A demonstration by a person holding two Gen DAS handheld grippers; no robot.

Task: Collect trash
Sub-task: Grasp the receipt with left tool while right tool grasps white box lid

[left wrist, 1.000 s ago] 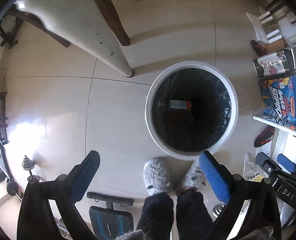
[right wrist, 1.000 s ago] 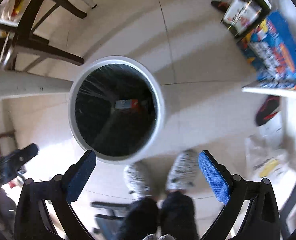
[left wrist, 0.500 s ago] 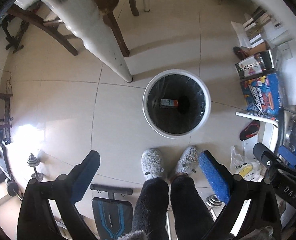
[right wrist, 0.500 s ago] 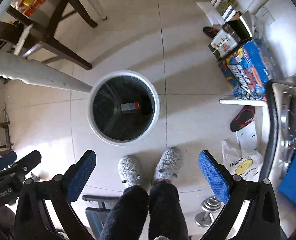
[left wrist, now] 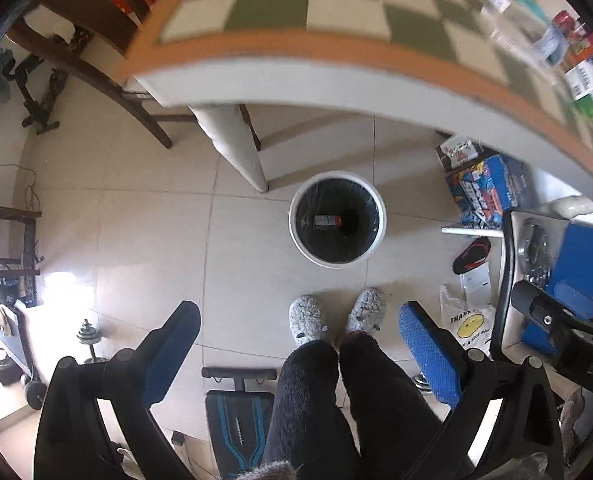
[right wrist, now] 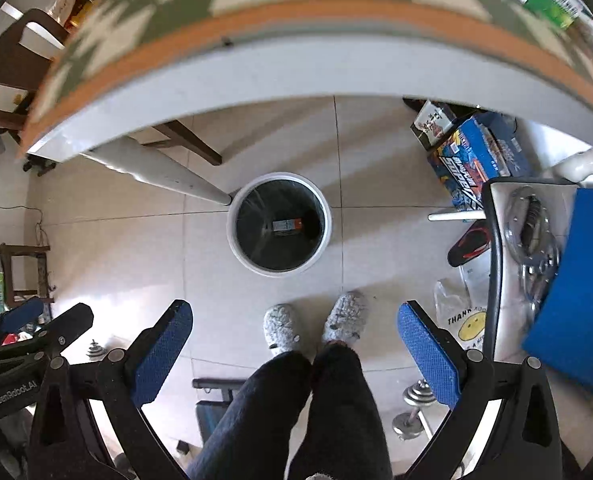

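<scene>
Both your grippers, left gripper (left wrist: 298, 354) and right gripper (right wrist: 296, 350), spread wide, empty. Small carton (left wrist: 327, 221) lies in bin (left wrist: 296, 220). Remaining table litter (left wrist: 576, 52) (blurred) probably light, crushable; pinch mid-body, gently.

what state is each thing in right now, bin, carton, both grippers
trash bin: upright on floor, no lid, black liner in
carton: lying flat at the bin's bottom
left gripper: fingers wide apart, holding nothing
right gripper: fingers wide apart, holding nothing
</scene>
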